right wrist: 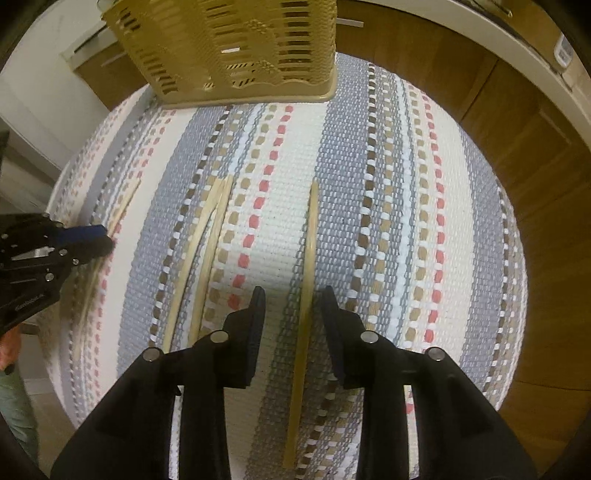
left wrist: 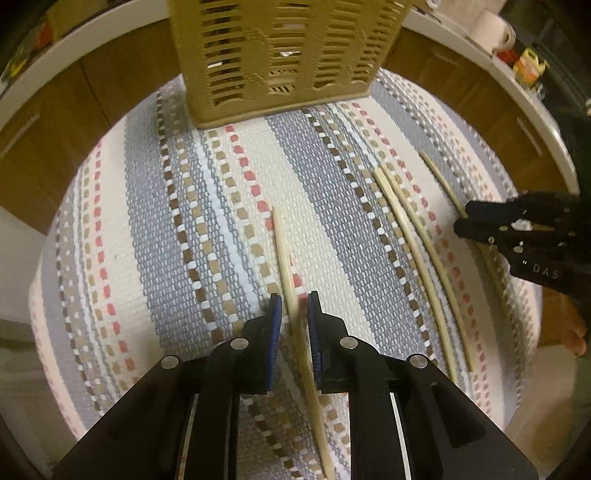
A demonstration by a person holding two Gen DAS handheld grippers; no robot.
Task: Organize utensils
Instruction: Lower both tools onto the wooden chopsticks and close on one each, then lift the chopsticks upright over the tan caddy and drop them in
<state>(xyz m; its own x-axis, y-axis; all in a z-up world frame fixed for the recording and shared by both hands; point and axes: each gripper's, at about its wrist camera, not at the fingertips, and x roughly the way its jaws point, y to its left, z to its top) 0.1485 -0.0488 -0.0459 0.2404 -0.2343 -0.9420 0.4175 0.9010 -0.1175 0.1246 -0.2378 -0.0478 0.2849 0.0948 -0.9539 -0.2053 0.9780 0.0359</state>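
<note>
A tan slotted utensil basket stands at the far end of a striped woven mat; it also shows in the right wrist view. Several wooden chopsticks lie on the mat. My left gripper is open, its blue pads on either side of one chopstick, close to it. My right gripper is open around another chopstick. Two more chopsticks lie side by side between the grippers. The right gripper also shows in the left wrist view.
The mat covers a small table. Wooden cabinet fronts and a white counter run behind it. A paper roll and small packages sit on the counter at the right. The left gripper shows at the left of the right wrist view.
</note>
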